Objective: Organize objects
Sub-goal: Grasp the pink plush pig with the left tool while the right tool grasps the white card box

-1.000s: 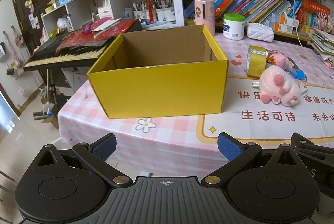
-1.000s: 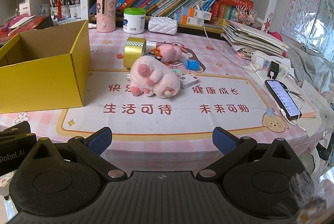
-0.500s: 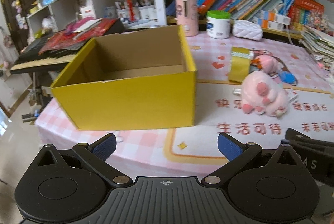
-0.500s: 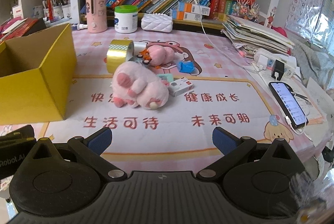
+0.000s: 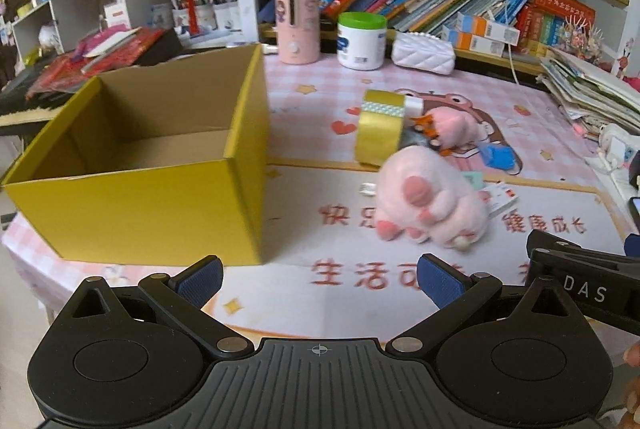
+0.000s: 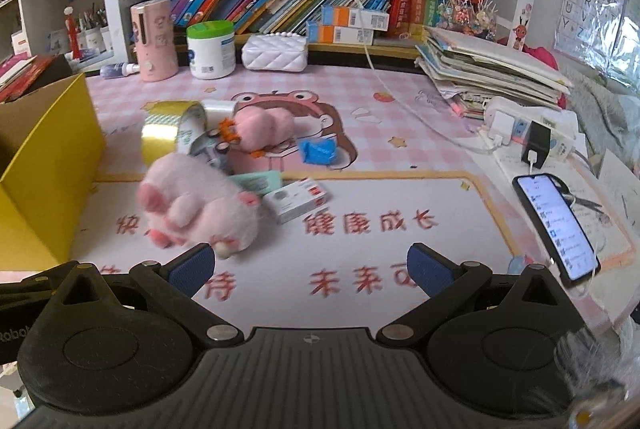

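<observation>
Pink plush pig (image 6: 200, 207) lies on the mat, just right of the yellow box (image 5: 160, 165). It sits ahead-left of the right gripper (image 6: 310, 267), nearer than the left gripper (image 5: 320, 279). Both 2 grippers are wide apart, empty.

The box (image 5: 160, 205) is corrugated cardboard, matt yellow outside, raw brown inside. Beside the box, the plush toy (image 6: 200, 213) is soft pink pile fabric. Behind the plush toy, the tape roll (image 5: 380, 133) has a glossy metallic gold film. The table (image 6: 400, 117) carries a smooth printed cloth. The gripper pads (image 6: 188, 269) are textured blue rubber on matt black plastic.
</observation>
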### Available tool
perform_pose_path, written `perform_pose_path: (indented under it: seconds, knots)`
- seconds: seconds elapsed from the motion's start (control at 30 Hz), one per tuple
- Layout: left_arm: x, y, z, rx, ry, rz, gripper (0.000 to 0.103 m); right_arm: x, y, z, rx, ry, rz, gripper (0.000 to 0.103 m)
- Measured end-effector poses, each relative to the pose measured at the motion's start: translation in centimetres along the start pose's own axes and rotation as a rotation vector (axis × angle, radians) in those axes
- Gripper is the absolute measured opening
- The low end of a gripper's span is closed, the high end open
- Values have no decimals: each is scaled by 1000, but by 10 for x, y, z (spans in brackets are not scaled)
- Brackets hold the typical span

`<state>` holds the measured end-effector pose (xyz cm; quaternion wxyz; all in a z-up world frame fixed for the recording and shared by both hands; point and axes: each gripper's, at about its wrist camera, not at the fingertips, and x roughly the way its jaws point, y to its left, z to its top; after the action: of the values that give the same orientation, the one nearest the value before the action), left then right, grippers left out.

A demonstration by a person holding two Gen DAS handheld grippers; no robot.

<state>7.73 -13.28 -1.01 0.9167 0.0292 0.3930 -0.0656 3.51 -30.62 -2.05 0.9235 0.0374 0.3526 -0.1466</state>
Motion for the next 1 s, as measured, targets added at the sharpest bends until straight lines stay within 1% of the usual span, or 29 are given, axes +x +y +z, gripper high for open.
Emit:
perform_pose_path:
  seconds: [0.27,0.5,0.67,0.83,0.9,1.0]
  knots:
    - [12,-36,8,14,8,-36,103,23,-40,13,25,-17,20,103]
    - [17,-48,14,-30,0,-32,103,35,-63,22,26,-52,74,101]
    - [20,-60,17,-20,-5,-25,103,39,-75,25,42,-62,112,101]
    - [25,-68,23,-32,-12,-49,103,42,-86,30,59,-67,124,98]
    - [31,-69,25,-50,2,-65,103,43,-91,32,78,-65,135,96]
    - [43,-66,29,-113,33,-99,103,49,-100,34,121,-43,156,95]
